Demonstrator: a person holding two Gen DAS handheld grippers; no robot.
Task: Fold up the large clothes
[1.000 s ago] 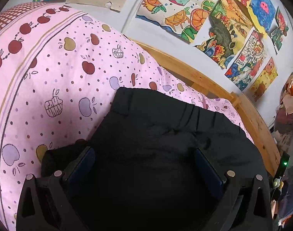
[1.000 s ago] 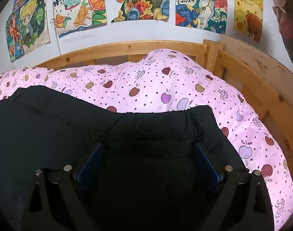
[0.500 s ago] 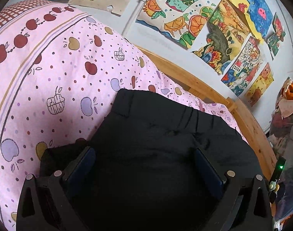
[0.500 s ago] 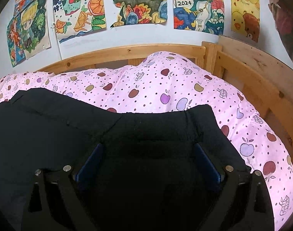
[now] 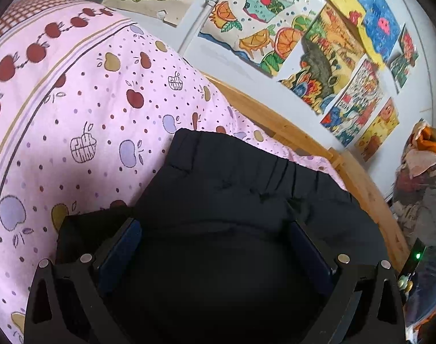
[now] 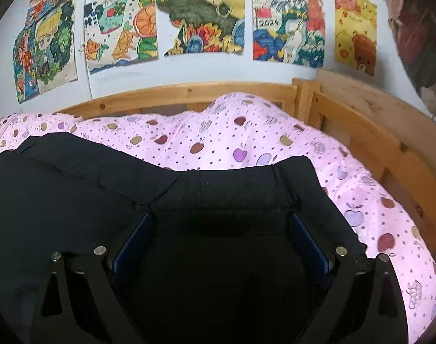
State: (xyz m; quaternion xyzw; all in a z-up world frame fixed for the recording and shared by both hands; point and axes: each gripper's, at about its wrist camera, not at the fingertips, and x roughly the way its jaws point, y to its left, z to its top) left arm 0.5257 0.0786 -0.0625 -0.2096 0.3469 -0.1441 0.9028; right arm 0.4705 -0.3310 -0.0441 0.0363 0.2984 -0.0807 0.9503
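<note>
- Your left gripper (image 5: 215,229) has its jaws spread wide, and the black trousers (image 5: 246,189) fill the whole gap between them.
- Its blue pads (image 5: 120,249) stand at either side of the cloth; you cannot tell from this view whether they touch it, and they do not pinch it.
- Your right gripper (image 6: 220,223) is the same: jaws wide apart, dark cloth of the trousers (image 6: 83,183) lying between and under them, nothing clamped.
- The trousers lie on the pink quilt (image 5: 83,109) with the apple print, waistband away from you and toward the wall.
- In the left wrist view the gathered waistband (image 5: 278,169) runs across just ahead of the jaws, and a flap of cloth sticks out beside the left finger.
- In the right wrist view one waistband corner (image 6: 295,166) sits ahead of the right finger; the rest of the garment spreads off to the left.
- The quilt (image 6: 246,134) is bounded by a wooden bed rail (image 6: 189,91), with drawings (image 6: 200,14) on the wall above.
</note>
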